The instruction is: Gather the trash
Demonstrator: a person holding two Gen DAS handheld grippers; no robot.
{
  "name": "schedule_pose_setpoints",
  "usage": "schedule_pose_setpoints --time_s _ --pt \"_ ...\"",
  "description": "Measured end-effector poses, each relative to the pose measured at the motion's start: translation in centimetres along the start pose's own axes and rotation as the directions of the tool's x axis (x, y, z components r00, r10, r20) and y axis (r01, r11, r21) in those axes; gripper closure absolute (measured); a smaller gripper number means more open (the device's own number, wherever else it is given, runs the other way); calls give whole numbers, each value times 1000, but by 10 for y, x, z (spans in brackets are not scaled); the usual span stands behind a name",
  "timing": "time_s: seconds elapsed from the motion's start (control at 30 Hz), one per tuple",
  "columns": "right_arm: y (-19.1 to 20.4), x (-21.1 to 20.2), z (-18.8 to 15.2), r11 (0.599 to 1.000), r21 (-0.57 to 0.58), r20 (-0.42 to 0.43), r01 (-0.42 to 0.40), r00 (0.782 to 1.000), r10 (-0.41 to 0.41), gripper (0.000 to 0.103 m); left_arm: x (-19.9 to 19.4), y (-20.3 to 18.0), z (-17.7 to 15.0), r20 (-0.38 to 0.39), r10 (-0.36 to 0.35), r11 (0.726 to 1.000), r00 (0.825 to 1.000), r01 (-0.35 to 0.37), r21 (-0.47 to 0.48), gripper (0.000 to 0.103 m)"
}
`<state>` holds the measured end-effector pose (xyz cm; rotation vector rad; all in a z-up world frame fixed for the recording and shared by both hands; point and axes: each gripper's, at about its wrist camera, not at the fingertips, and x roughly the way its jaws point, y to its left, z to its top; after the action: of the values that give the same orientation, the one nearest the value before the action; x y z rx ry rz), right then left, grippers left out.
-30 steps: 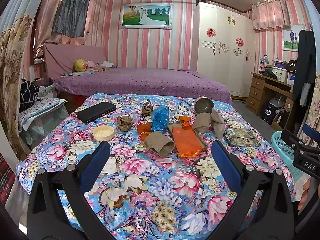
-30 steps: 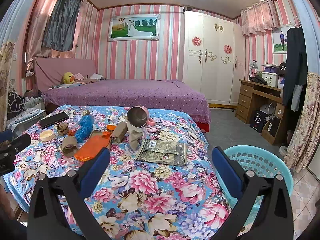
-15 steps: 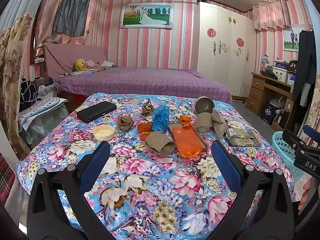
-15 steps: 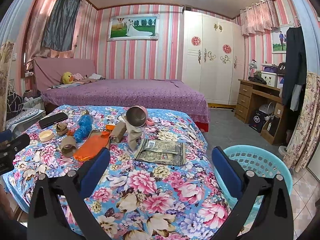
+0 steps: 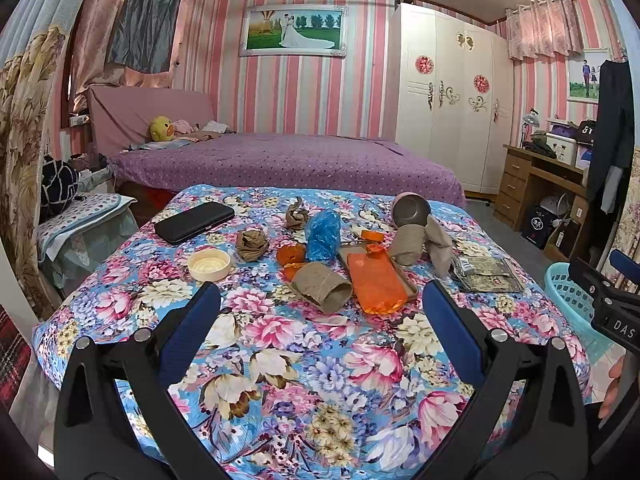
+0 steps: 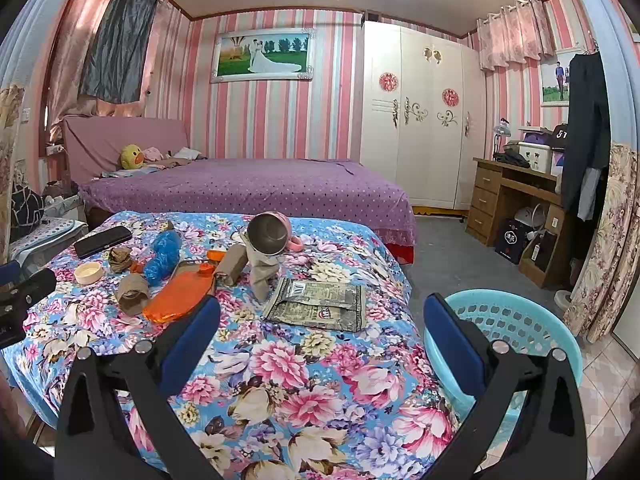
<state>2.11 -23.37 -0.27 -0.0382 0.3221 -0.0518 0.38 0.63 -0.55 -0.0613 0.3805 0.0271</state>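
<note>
Trash lies scattered over the middle of a table covered in a floral cloth (image 5: pixel 304 344). Nearest the left gripper (image 5: pixel 320 320) sits a brown paper tube (image 5: pixel 322 286), just beside an orange wrapper (image 5: pixel 376 282) that rests on a flat tray. Behind them stands a crumpled blue plastic bag (image 5: pixel 323 235), with two balled brown paper scraps (image 5: pixel 251 244) to its left and a small white lid (image 5: pixel 209 265) further left. A black case (image 5: pixel 194 222) lies at the table's far left corner. Toward the right, a metal cup with a pink handle (image 6: pixel 269 233) is tipped on its side on top of more brown paper, and a flat grey-green foil packet (image 6: pixel 320 304) lies near the table's right edge, in front of the right gripper (image 6: pixel 322 322). A light blue laundry basket (image 6: pixel 520 320) stands on the floor just beside the table, on the right. Both grippers hover above the near part of the table, jaws spread wide and holding nothing. What the orange bits (image 5: pixel 291 255) beside the blue bag are is hard to tell, possibly peel.
</note>
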Motion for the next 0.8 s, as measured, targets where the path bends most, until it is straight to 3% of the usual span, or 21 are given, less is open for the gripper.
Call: schedule_pose_setpoints --time_s 0.8 --pt "3 5 -3 1000 9 -16 -5 1000 5 4 5 3 -1 -20 17 1000 1000 -17 1 5"
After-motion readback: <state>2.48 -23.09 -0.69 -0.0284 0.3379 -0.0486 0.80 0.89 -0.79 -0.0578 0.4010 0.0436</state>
